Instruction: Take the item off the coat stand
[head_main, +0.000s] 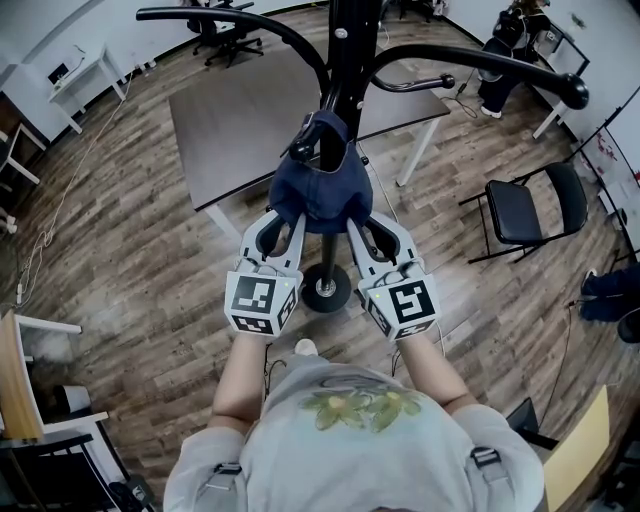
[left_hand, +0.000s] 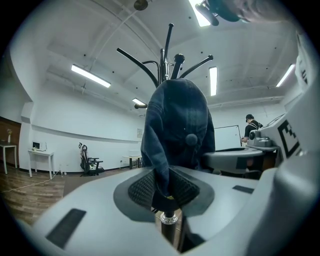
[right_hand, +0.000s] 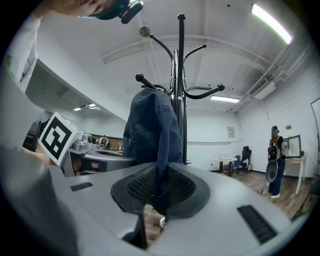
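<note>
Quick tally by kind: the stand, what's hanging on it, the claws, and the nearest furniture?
coat stand: 1
blue cap: 1
claws: 2 (left claw, right claw, both clamped on the cap)
table: 1
folding chair: 1
Total: 6

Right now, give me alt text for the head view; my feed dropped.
Seen from above, the left gripper and right gripper each pinch the lower edge of a dark blue cap hanging on a black coat stand. A dark table stands behind, a folding chair at right.
</note>
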